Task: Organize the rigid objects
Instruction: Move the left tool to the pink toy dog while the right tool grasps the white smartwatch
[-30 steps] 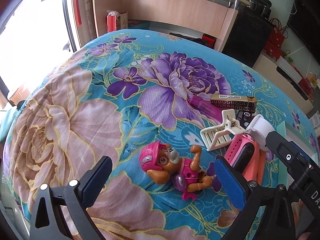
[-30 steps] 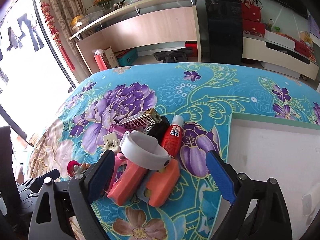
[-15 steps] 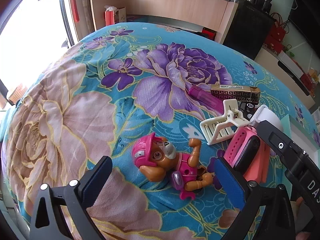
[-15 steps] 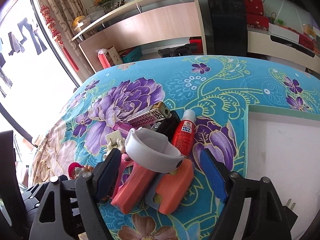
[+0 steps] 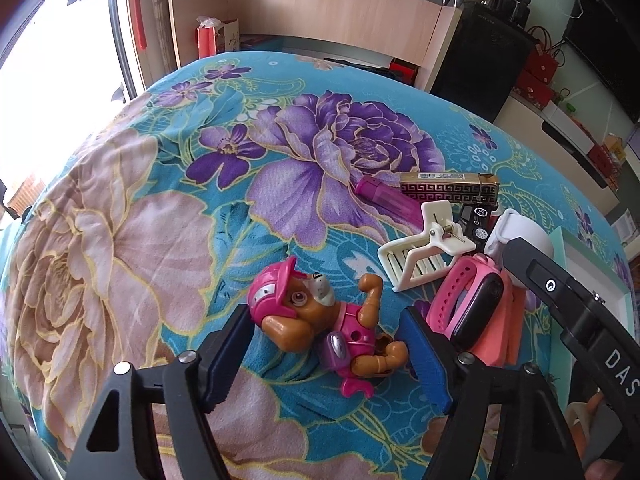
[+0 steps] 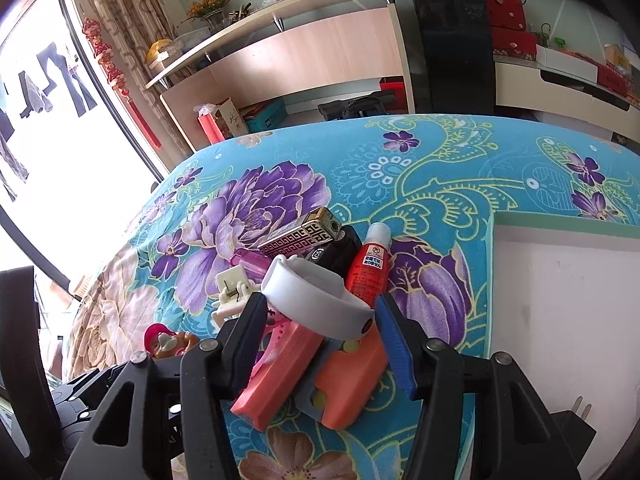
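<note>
On the flowered blanket (image 5: 168,184) a small heap of odds and ends lies close to a white tray (image 6: 560,300) with a pale green rim. Nearest the left gripper (image 5: 326,354) is a toy dog (image 5: 316,320) in a pink helmet, lying on its side between the two blue-padded fingers; the pads sit close on either side of it, partly closed, but I cannot tell whether they actually touch it. Just right of the dog is a pink watch (image 5: 468,304) with a black face, and beyond that a white hair clip (image 5: 420,252), a purple lighter (image 5: 384,196) and a gold patterned box (image 5: 450,192).

From the right side, the right gripper (image 6: 320,338) is lowered over the near end of the heap with its fingers partly open, one on each side of a white wristband (image 6: 316,296) that rests on top of two coral-coloured pieces (image 6: 308,372). The pads look near the band, though contact is not clear. Behind it stands out a red glue bottle (image 6: 370,266) with a white cap, leaning against a black object (image 6: 340,250).
</note>
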`<state>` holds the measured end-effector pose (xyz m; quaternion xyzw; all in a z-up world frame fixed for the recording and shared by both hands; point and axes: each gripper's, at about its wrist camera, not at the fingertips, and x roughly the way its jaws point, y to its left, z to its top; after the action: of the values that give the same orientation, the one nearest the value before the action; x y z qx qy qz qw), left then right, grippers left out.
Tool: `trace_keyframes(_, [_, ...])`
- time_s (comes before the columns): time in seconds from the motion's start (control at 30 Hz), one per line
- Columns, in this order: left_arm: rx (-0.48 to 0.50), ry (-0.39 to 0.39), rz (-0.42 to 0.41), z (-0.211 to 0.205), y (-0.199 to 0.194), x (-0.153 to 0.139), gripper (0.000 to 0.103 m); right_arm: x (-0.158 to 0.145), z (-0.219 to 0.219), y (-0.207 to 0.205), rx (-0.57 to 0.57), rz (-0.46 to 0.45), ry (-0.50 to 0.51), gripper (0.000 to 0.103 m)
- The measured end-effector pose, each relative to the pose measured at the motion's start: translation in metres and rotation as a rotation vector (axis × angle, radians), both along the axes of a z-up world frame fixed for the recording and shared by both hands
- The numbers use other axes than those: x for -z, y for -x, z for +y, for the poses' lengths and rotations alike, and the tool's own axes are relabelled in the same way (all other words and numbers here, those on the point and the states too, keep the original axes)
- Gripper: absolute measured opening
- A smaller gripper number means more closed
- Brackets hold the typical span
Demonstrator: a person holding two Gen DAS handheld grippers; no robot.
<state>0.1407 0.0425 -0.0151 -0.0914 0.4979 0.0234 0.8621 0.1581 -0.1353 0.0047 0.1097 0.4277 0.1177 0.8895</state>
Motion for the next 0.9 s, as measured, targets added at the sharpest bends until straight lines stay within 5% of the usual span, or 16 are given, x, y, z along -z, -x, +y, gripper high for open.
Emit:
trace_keyframes(0.1, [-0.005, 0.001, -0.026, 0.002, 0.001, -0.006, 0.077, -0.003, -0.003, 0.002, 0.008, -0.008, -0.007, 0.057])
trace_keyframes(0.2, [-0.005, 0.007, -0.048, 0.003, 0.002, -0.01, 0.077, -0.009, -0.005, 0.004, 0.009, -0.025, -0.012, 0.032])
trace_keyframes(0.9, [-0.016, 0.003, -0.051, 0.004, 0.001, -0.007, 0.077, -0.001, -0.014, 0.0, 0.056, -0.032, 0.053, 0.015])
